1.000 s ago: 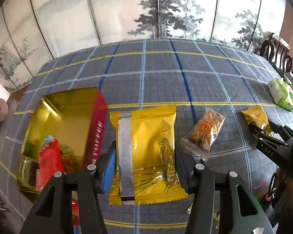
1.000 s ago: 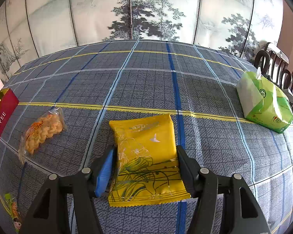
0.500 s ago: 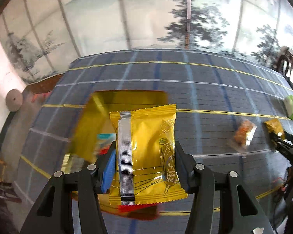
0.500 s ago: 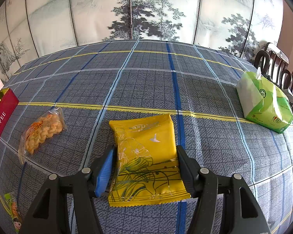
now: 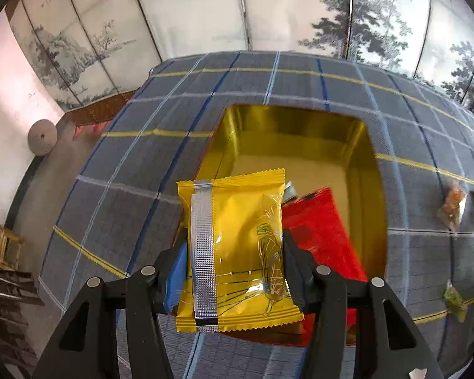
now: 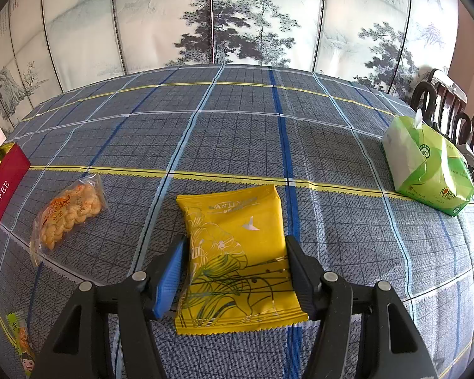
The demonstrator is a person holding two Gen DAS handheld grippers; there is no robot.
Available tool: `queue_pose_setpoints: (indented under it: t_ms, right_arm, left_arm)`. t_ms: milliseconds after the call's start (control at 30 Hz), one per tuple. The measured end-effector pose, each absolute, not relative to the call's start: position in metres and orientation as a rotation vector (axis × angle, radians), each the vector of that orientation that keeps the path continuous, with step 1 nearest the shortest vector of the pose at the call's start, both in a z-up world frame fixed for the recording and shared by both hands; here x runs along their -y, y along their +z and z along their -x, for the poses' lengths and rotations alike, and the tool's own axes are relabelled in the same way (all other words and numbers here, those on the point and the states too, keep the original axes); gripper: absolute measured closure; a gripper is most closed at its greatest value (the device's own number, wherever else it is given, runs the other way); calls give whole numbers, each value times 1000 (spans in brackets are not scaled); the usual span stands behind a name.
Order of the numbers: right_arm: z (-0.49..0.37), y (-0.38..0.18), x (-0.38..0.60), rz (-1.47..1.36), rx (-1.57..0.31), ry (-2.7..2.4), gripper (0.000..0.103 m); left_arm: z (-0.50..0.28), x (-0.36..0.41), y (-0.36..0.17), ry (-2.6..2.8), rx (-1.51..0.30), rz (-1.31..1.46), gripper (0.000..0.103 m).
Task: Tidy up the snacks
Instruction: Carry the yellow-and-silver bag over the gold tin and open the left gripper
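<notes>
My left gripper (image 5: 233, 252) is shut on a yellow snack packet (image 5: 237, 246), seam side up, and holds it above the near edge of an open gold-lined box (image 5: 300, 145). A red packet (image 5: 319, 230) lies inside the box. My right gripper (image 6: 233, 265) has its jaws on both sides of a second yellow snack packet (image 6: 237, 252) that lies flat on the plaid tablecloth; they touch or nearly touch its edges. The box's red "TOFFEE" side (image 6: 0, 189) shows at the far left of the right wrist view.
A clear bag of orange snacks (image 6: 66, 211) lies left of the right gripper. A small green packet (image 6: 22, 341) lies at the lower left. A green tissue pack (image 6: 426, 164) stands at the right, with dark chairs (image 6: 452, 113) behind it. A painted screen backs the table.
My left gripper has carried its yellow packet leftward, from beside the box to above it. The right gripper and its packet have not moved.
</notes>
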State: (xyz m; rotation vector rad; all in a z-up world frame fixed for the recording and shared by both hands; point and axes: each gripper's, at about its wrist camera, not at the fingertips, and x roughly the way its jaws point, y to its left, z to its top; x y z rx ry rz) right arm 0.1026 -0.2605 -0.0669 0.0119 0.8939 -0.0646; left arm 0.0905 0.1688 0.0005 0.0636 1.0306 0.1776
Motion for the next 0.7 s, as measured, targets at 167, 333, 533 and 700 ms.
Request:
queue_pose_setpoints:
  t_ms: [167,333,533,700]
  right_arm:
    - [-103,-67,260,-12,-894,-65,40]
    - [-103,-67,260,-11,-894,-65,40]
    - [-103,-67,260,-10,-893,-66,40]
    - [-103,-66,260,-10,-893,-66,42]
  left_arm:
    - [-91,-174,-11,178,-1053,-51,53]
    - [-92,-178,-22,191,-1069,-60,53]
    - [-90,-177,-24,198,-1062,-78,50]
    - [-89,-179,-23,202,-1071,-84,44]
